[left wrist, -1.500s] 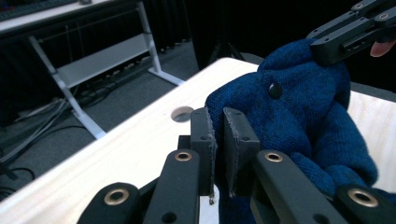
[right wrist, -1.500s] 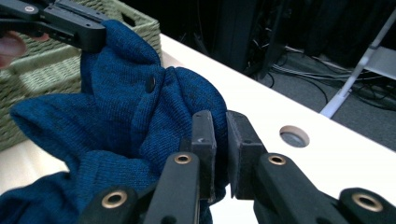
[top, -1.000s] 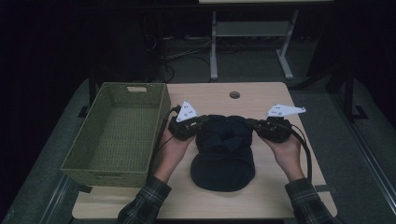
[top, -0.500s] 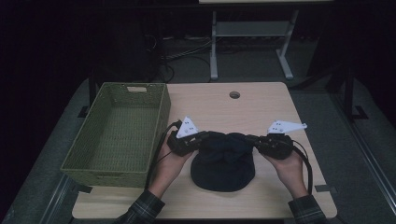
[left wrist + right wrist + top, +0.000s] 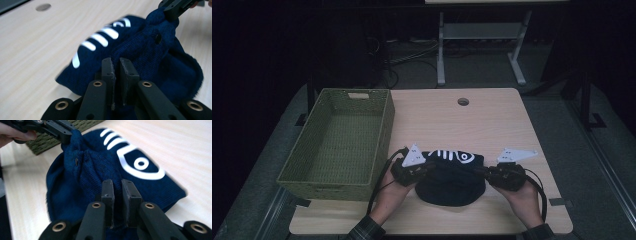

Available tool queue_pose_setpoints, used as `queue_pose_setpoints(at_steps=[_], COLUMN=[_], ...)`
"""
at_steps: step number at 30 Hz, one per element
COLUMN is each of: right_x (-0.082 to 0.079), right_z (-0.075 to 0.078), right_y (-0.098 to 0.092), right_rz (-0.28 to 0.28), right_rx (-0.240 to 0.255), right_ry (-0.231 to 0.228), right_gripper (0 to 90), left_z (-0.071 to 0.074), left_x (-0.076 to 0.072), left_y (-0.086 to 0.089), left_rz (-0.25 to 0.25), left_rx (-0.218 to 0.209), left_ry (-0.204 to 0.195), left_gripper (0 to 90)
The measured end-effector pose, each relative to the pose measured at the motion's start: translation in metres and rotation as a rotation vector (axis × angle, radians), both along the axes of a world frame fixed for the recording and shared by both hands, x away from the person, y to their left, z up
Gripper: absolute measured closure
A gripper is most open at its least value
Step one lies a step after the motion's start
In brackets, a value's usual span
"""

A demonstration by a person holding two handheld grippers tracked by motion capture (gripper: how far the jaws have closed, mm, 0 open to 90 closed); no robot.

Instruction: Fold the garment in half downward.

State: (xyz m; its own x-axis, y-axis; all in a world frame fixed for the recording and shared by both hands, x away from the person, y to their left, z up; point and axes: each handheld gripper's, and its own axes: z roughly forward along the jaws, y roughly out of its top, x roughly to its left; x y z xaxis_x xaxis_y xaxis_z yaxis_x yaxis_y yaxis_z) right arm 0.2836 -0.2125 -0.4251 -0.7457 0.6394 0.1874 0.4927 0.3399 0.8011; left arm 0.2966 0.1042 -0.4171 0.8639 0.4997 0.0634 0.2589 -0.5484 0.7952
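Note:
A dark blue knitted hat (image 5: 452,177) with a white fish-skeleton print lies on the wooden table (image 5: 452,125) near its front edge. My left gripper (image 5: 424,169) is shut on the hat's left edge, with blue knit pinched between its jaws (image 5: 115,66). At the hat's right edge my right gripper (image 5: 487,172) is shut on the fabric too (image 5: 117,187). The hat (image 5: 140,50) stretches between the two grippers, and the white print (image 5: 135,160) faces up on its far part.
A green woven basket (image 5: 339,145), with nothing inside it, stands on the left part of the table, close to my left hand. A round cable hole (image 5: 463,101) sits near the table's far edge. A metal stand (image 5: 477,45) is on the floor beyond.
Both grippers have moved toward the front edge and down, pulling the hat along. The hat's far part has folded over, so the white print now faces up.

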Motion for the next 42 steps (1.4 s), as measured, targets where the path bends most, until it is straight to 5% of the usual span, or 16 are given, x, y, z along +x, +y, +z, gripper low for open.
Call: queue_pose_setpoints(at_steps=[9, 14, 24, 33, 38, 42], right_x=[-0.016, -0.001, 0.027, 0.012, 0.009, 0.015], right_z=[-0.016, -0.021, -0.024, 0.006, 0.024, 0.023], right_y=[0.005, 0.008, 0.011, -0.001, -0.005, -0.008], right_rz=[0.002, 0.009, 0.006, 0.025, 0.023, 0.007], right_rx=[-0.04, -0.084, -0.072, 0.042, 0.061, 0.022], right_ry=[0.041, 0.027, 0.009, -0.003, -0.037, -0.043], right_gripper=[80.3, 80.5, 79.6, 66.7, 70.2, 82.1], left_z=[-0.014, -0.017, -0.017, 0.004, 0.02, 0.026], left_x=[-0.014, -0.015, -0.007, -0.01, -0.009, -0.004], left_y=[0.002, 0.001, 0.005, 0.014, 0.018, 0.016], left_rz=[-0.018, -0.002, 0.041, 0.041, 0.04, 0.025], left_rx=[0.032, 0.035, 0.007, -0.099, -0.135, -0.145], left_ry=[0.057, 0.061, 0.073, 0.069, 0.041, 0.053], left_gripper=[82.2, 82.3, 80.7, 64.4, 65.4, 80.4])
